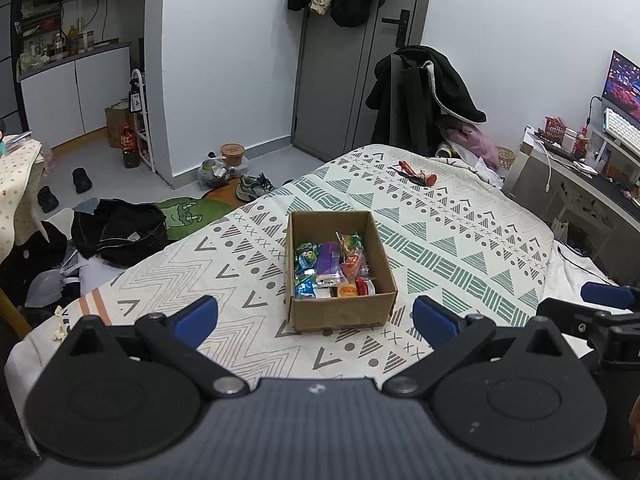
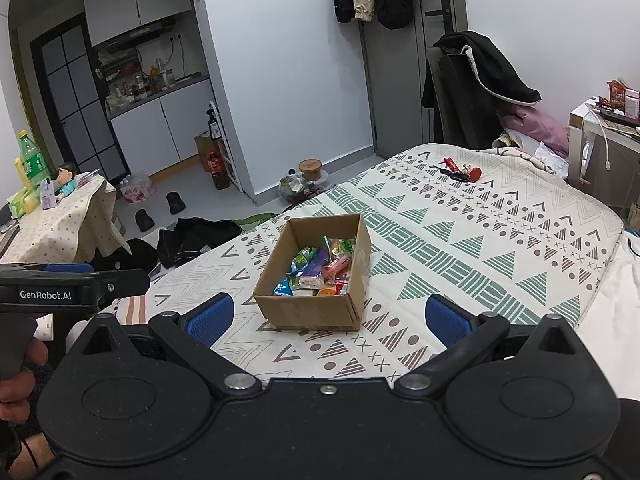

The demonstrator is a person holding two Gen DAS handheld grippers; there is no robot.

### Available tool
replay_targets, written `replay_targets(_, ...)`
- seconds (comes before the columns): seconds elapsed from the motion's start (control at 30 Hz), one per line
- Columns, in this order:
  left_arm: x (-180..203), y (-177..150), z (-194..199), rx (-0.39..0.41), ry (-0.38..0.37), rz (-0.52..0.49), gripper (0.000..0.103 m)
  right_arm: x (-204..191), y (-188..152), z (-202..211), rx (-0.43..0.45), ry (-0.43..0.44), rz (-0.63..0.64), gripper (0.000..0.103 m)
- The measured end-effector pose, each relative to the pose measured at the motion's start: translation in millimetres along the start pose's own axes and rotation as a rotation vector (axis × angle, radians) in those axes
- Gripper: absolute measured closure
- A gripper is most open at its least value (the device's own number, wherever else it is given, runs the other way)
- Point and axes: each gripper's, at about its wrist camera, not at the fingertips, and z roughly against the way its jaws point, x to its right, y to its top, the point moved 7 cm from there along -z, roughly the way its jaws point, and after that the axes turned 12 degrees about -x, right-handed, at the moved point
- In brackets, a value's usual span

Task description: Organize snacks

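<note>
The cardboard box (image 1: 340, 272) stands open-topped on the patterned bedspread (image 1: 460, 240), near the close edge of the bed and roughly centred between the two tools, which puts it within reach of either one. The snacks (image 1: 330, 266) lie loose inside it: a purple packet (image 1: 329, 258) across the middle, green and blue wrappers to its left, red and orange pieces to its right and along the near wall. All visible packets sit below the rim, and none lies on the bedspread beside the box, so the collecting stage appears complete or close to it. The left gripper (image 1: 316, 314) hovers just short of the near wall of the box with its blue pads (image 1: 198, 318) spread wide and nothing between them. The right gripper (image 2: 328, 318) holds the same posture on its own side, fingers fully apart and empty, aimed at the near right corner of the box (image 2: 316, 276). This wide, unloaded stance suits either a reach into the box or a grasp on its walls; which is intended cannot be determined. A set of keys with a red tag (image 2: 460, 172) lies at the far end of the bed, well apart from the box, and looks unrelated to the task. A jacket-draped chair (image 1: 424, 92) stands beyond the far edge.
</note>
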Motion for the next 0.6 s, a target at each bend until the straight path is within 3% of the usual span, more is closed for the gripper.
replay_targets(0.6, 10.7, 0.4, -6.3, -0.005, -0.01, -0.012, 0.0, 3.3, -1.3, 1.7, 0.004, 0.006, -0.017, 0.0)
